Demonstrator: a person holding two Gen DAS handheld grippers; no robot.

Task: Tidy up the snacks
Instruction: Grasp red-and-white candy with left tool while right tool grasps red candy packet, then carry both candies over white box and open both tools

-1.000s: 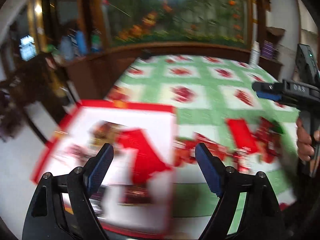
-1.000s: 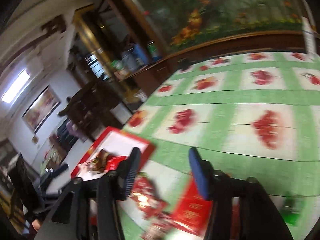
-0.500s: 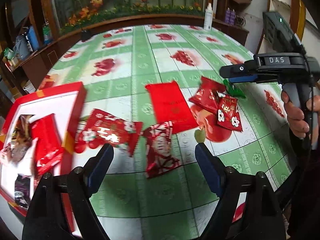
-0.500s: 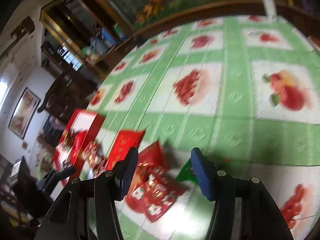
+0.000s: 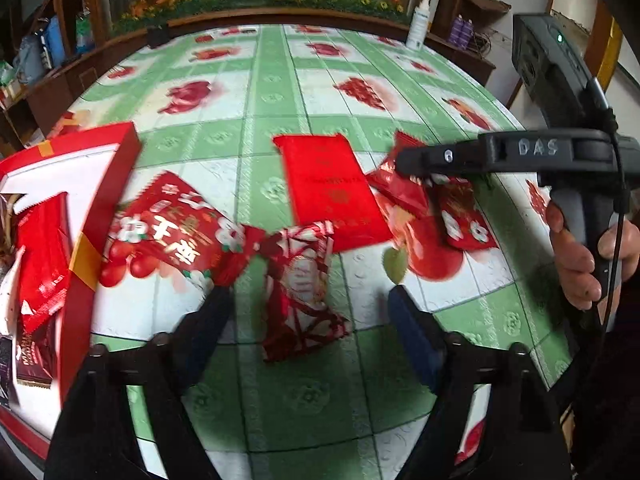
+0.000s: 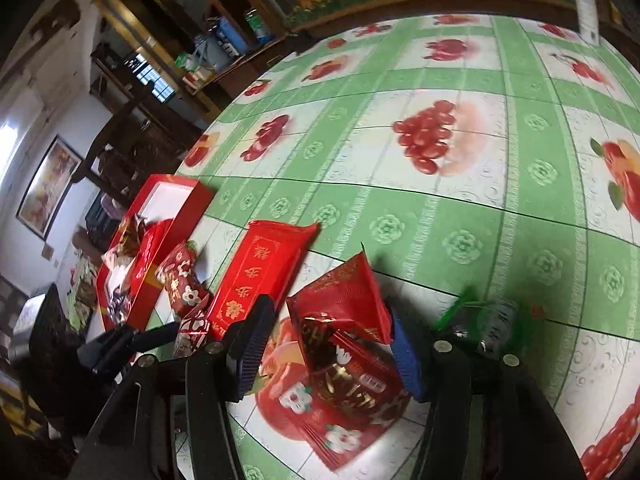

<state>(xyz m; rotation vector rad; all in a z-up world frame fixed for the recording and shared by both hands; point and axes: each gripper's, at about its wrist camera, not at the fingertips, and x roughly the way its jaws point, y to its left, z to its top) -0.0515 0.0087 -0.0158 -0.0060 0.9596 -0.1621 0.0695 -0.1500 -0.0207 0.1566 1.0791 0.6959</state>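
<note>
While both handheld grippers tilt steeply down toward a table covered in a green and white fruit-print cloth [image 5: 272, 92], each sits over a different red snack packet. Seen from its own wrist camera, the left gripper [image 5: 308, 304] straddles a small red and white wrapped snack [image 5: 302, 280]; its jaws have just been closing, but the pads stand clear of the wrapper on both sides. Just left of that snack lies a larger red packet with white characters [image 5: 176, 232], and beyond it a flat red envelope [image 5: 332, 188]. At the far left an open red box [image 5: 100, 200] already contains several packets. On the right, a hand [image 5: 588, 256] grips the handle of the right gripper [image 6: 324, 340], whose jaws have also just been closing around a stack of red packets [image 6: 344, 344]; the blue pad on one side appears to touch the packet's edge, the other does not. A green wrapper [image 6: 480, 320] lies beside it. Compared with a second ago, both views have swung down from the room and box toward the scattered snacks.
</note>
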